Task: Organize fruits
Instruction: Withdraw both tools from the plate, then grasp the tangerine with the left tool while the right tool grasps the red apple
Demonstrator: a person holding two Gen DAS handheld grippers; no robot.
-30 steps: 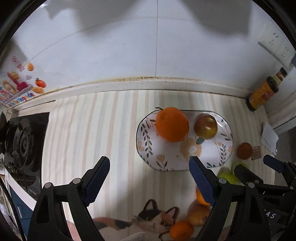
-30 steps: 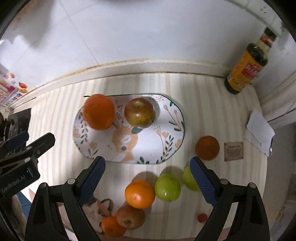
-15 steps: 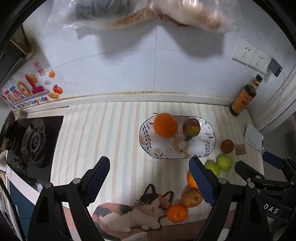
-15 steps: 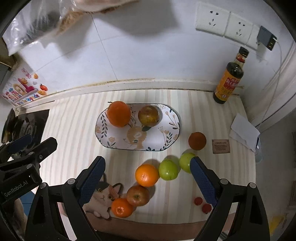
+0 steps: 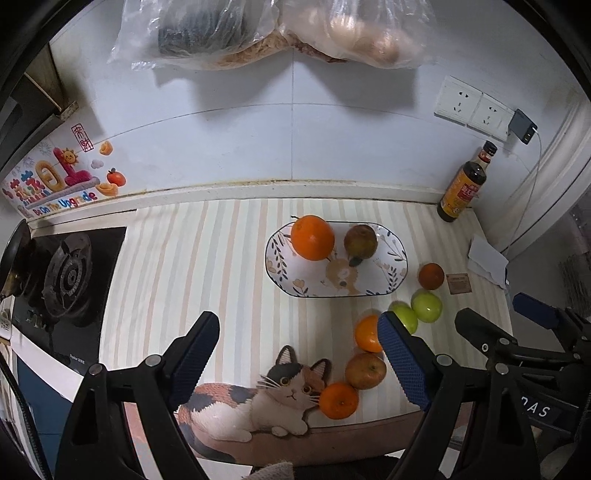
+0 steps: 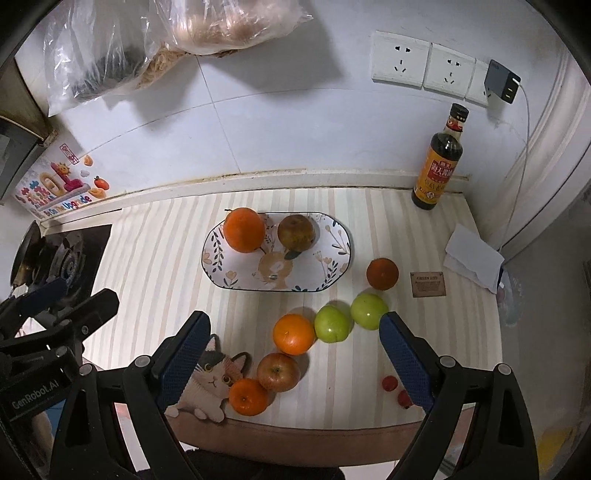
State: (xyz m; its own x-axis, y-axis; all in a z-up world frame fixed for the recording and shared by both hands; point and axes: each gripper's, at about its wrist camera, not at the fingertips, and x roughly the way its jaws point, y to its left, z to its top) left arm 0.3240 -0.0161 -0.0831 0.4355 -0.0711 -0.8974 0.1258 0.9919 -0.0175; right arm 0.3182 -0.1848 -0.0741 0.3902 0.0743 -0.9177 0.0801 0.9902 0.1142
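Observation:
An oval patterned plate (image 6: 332,273) (image 5: 388,280) on the striped counter holds a large orange (image 6: 243,229) and a brownish apple (image 6: 296,232). Loose on the counter in front of it lie an orange (image 6: 293,334), two green apples (image 6: 332,324) (image 6: 368,311), a dark orange (image 6: 382,274), a red apple (image 6: 278,372) and a small orange (image 6: 248,397). My right gripper (image 6: 295,354) is open and empty, held high above the loose fruit. My left gripper (image 5: 299,356) is open and empty, above the counter's front.
A sauce bottle (image 6: 439,162) stands at the back right by the wall. A gas stove (image 5: 62,280) is at the left. Folded paper (image 6: 472,258), a small brown card (image 6: 427,284) and two tiny red fruits (image 6: 389,383) lie at the right. Plastic bags (image 5: 273,33) hang on the wall.
Both grippers have pulled back and up from the plate, so the whole counter, the wall and the hanging bags now show. The fruit has not moved.

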